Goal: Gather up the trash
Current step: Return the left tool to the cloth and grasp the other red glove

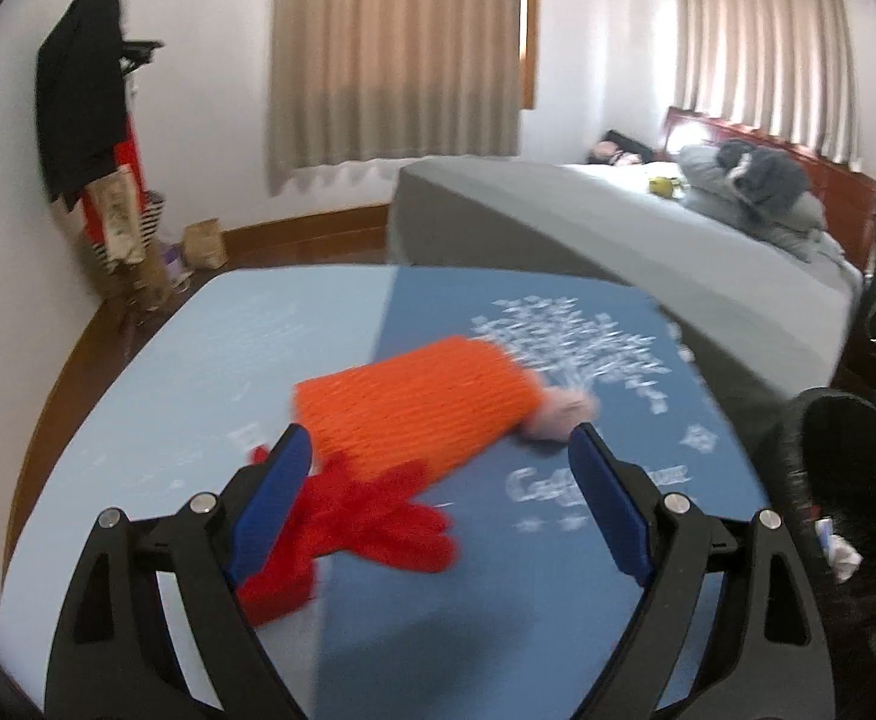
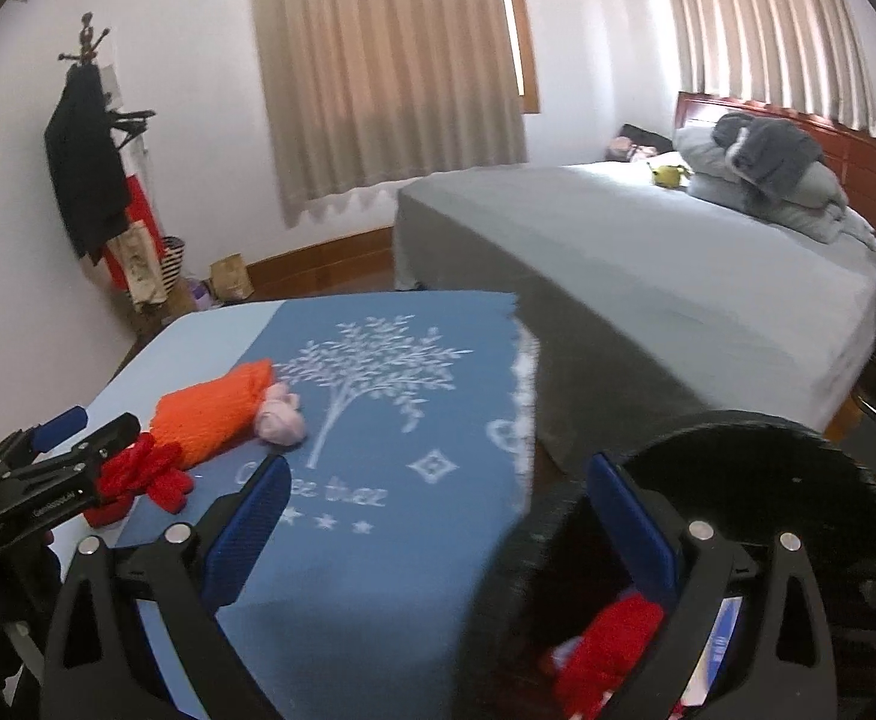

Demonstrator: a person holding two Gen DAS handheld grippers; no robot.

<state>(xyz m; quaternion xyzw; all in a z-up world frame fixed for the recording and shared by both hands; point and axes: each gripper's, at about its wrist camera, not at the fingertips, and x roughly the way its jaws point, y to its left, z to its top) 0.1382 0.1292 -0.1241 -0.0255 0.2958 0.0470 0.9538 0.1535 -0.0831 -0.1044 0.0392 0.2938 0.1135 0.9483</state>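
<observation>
An orange foam net sleeve point(image 1: 414, 408) lies on the blue table point(image 1: 138, 390), with red foam net pieces point(image 1: 372, 522) at its near end and a pink crumpled wad point(image 1: 558, 417) at its far end. My left gripper point(image 1: 438, 498) is open, its jaws astride the red pieces just above the table. In the right wrist view the same sleeve point(image 2: 210, 414), red pieces point(image 2: 150, 471), wad point(image 2: 282, 420) and left gripper point(image 2: 84, 438) show at left. My right gripper point(image 2: 438, 528) is open and empty over the rim of a black bin point(image 2: 768, 480) holding red net trash point(image 2: 612, 642).
The bin point(image 1: 858, 510) stands at the table's right edge with white paper inside. A grey bed point(image 2: 648, 252) with folded bedding lies beyond. A coat rack point(image 1: 87, 120) with bags stands at the far left wall. A darker blue cloth point(image 2: 408, 420) with a tree print covers the table's right half.
</observation>
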